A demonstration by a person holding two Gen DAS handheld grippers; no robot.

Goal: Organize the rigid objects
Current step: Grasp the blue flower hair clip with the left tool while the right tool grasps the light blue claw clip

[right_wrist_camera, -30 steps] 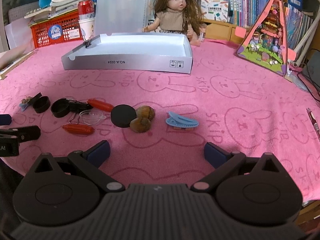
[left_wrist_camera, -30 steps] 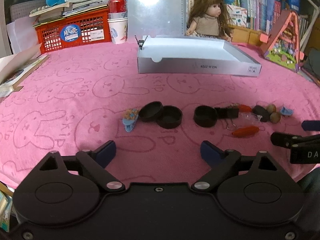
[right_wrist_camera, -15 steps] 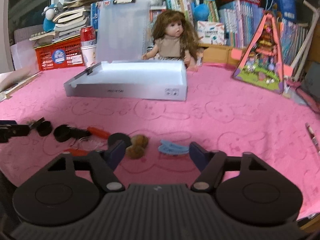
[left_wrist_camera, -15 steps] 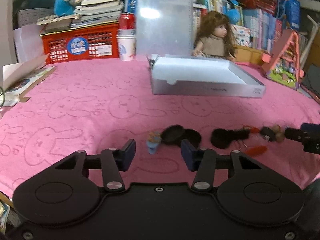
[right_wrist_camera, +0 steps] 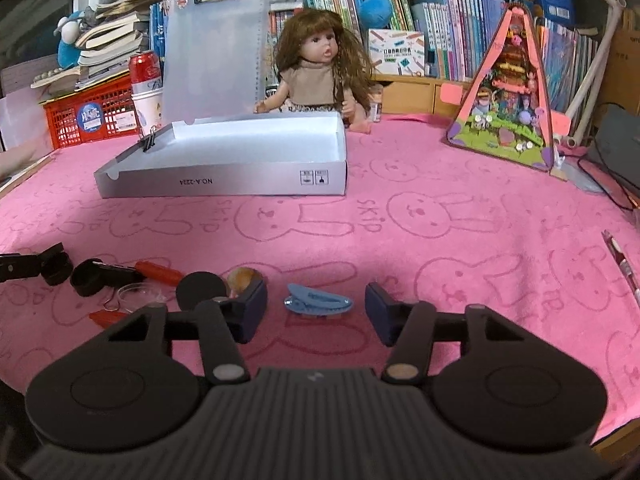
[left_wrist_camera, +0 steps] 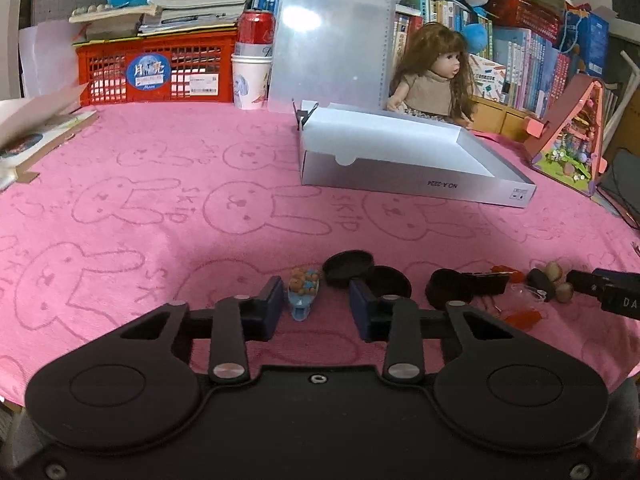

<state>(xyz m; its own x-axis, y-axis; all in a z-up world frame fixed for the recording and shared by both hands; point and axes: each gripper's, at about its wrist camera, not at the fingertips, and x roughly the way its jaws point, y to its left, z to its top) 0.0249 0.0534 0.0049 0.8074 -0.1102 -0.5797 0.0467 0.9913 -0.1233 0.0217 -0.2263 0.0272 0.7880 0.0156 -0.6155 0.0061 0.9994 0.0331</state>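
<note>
My left gripper [left_wrist_camera: 316, 306] is open, low over the pink cloth, its jaws either side of a blue hair clip with small bears [left_wrist_camera: 304, 290]. Black round lids [left_wrist_camera: 348, 268] lie just right of it. My right gripper [right_wrist_camera: 316, 312] is open around a plain blue hair clip [right_wrist_camera: 318, 304]. To its left lie a black disc [right_wrist_camera: 202, 290], a brown nut [right_wrist_camera: 244, 278], a red piece [right_wrist_camera: 160, 272] and a black cap [right_wrist_camera: 90, 280]. An open silver-white box [left_wrist_camera: 400, 152] stands further back; it also shows in the right wrist view [right_wrist_camera: 240, 156].
A doll [right_wrist_camera: 320, 68] sits behind the box beside a clear clipboard [right_wrist_camera: 216, 52]. A red basket [left_wrist_camera: 156, 68], a cup with a can [left_wrist_camera: 252, 76] and books line the back. A triangular toy house [right_wrist_camera: 508, 100] stands right. A pen [right_wrist_camera: 622, 264] lies far right.
Both grippers have dropped towards the cloth and moved forward. Their jaws have narrowed, the left around the bear clip, the right around the plain blue clip.
</note>
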